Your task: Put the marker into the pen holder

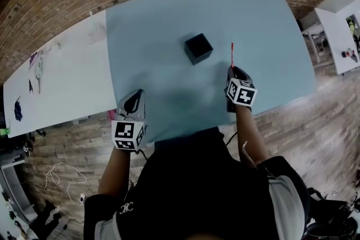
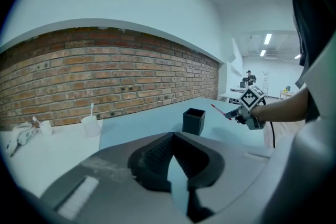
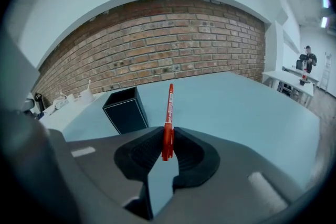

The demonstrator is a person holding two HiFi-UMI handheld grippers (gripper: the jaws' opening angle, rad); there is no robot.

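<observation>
The black square pen holder stands open-topped on the blue table. My right gripper hovers to its right, shut on a red marker that points away from me. In the right gripper view the marker sticks up from between the jaws, with the pen holder ahead and to the left. My left gripper hangs over the table's near edge, shut with nothing in it. The left gripper view shows the pen holder and the marker beyond it to the right.
A white table adjoins the blue one on the left and carries small items, among them a white cup with a stick in it. Another white table stands off to the right. A brick wall runs behind the tables.
</observation>
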